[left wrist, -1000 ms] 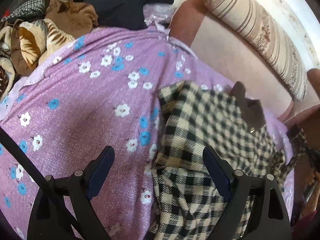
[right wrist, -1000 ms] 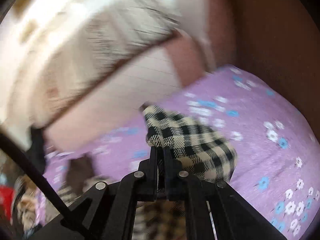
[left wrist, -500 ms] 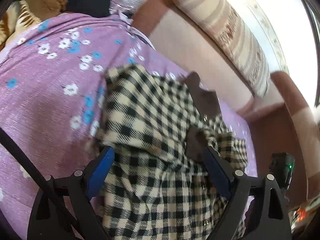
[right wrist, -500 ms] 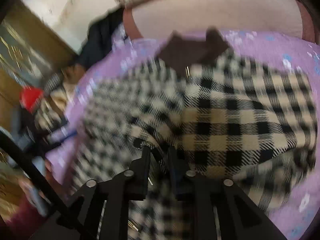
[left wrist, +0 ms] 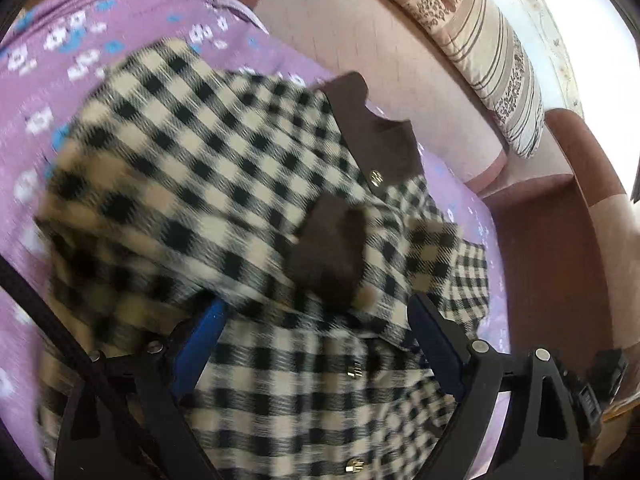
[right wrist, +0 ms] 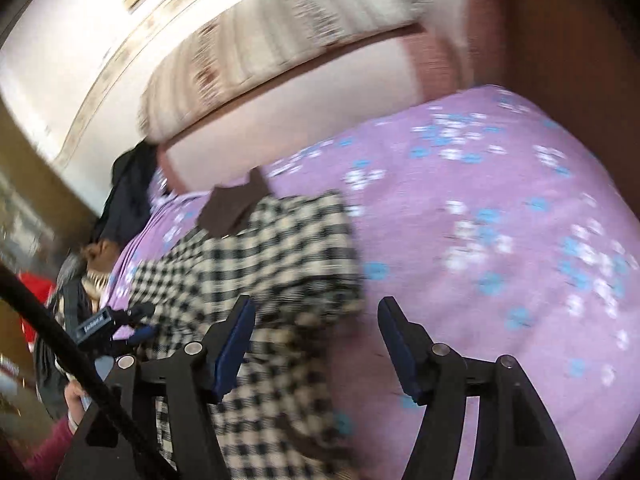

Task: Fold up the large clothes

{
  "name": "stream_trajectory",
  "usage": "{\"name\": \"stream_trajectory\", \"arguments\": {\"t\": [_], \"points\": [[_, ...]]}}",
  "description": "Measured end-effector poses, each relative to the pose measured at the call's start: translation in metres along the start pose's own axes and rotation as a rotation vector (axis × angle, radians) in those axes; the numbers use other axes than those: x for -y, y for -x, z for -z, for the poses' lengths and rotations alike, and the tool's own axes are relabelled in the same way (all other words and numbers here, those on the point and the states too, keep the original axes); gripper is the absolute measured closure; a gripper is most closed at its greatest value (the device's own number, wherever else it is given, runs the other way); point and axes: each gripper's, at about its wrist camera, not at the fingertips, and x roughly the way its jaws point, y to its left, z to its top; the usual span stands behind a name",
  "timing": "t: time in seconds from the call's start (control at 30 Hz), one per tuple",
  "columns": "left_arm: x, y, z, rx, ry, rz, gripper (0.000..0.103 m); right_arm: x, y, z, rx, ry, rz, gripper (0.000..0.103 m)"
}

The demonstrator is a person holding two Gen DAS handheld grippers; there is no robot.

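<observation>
The checked coat [left wrist: 224, 184] lies in a rumpled, partly folded heap on the purple flowered bedspread [right wrist: 500, 240], its brown collar [left wrist: 376, 132] at the far end toward the sofa back and a brown cuff [left wrist: 328, 248] turned up on top of the checked cloth. In the right wrist view the coat fills the left half of the spread, while the whole right half lies bare and flat, open out to where the spread curves down at its right and near edges. The far edge is closed off by the pink upholstered sofa back [left wrist: 380, 40], with a striped bolster cushion [left wrist: 488, 40] lying along its top, and a brown padded armrest [left wrist: 580, 200] walls the right end in the left wrist view. Beyond the coat on the far left sits a pile of dark clothes [right wrist: 128, 192]. The left gripper [left wrist: 316, 320] hangs over the near part of the coat with its blue-padded fingers spread wide and cloth below them, not pinched. The right gripper [right wrist: 316, 320] has just been opening; its fingers stand apart, the left one against the coat's edge, nothing clamped between them.
</observation>
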Motion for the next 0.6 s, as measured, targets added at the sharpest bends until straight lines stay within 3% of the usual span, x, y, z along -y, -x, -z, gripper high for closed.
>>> {"name": "stream_trajectory", "arguments": {"t": [0.2,0.4,0.47,0.53,0.6], "points": [[0.008,-0.012,0.003,-0.023,0.158,0.079,0.012,0.036,0.031,0.001,0.045,-0.048,0.026,0.032],[0.020,-0.031,0.003,-0.035,0.211,0.125,0.014,0.046,0.033,0.011,0.042,-0.082,0.011,0.032],[0.023,-0.032,0.000,-0.023,0.212,0.142,0.036,0.046,0.038,0.010,0.064,-0.088,0.025,0.032],[0.030,-0.026,-0.009,-0.017,0.179,0.103,0.076,0.049,0.047,0.007,0.099,-0.120,0.034,0.031],[0.039,-0.011,-0.021,0.030,0.121,0.091,0.084,0.049,0.056,0.004,0.120,-0.129,0.035,0.031]]}}
